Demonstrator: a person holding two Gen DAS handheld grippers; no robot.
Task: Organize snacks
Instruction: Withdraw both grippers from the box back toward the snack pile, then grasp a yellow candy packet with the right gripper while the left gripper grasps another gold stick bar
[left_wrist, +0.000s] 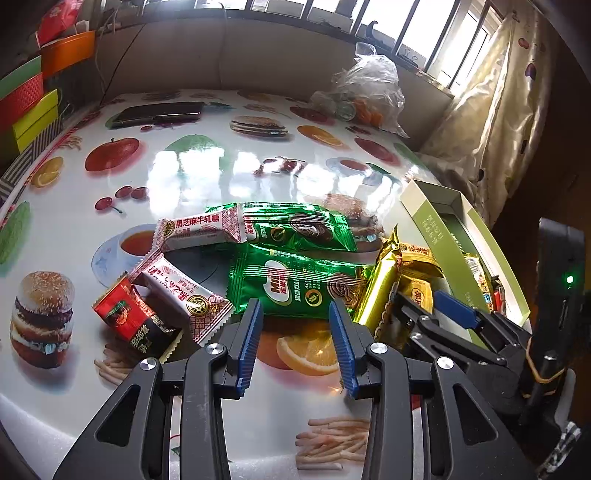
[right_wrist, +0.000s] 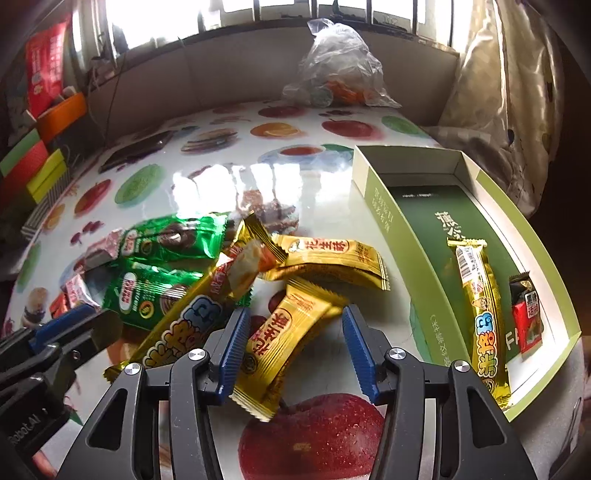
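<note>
While the right gripper (right_wrist: 291, 350) hangs low over the glossy fruit-print table (right_wrist: 207, 177) with its blue pads spread wide, a small gold peanut-candy wrapper (right_wrist: 284, 339) lies between them, long axis running diagonally from near-left to far-right, gripped by nothing. Over on the left, the left gripper (left_wrist: 295, 339) is wide too, aimed at a green foil Milo biscuit packet (left_wrist: 295, 288) lying crosswise. Right beside the pile sits the open green cardboard box (right_wrist: 402, 240), holding a long gold bar (right_wrist: 480, 310) pointing lengthwise.

Barred window (right_wrist: 258, 11) backlit, patterned curtain (left_wrist: 495, 110), glossy fruit-print table (left_wrist: 207, 170)
</note>
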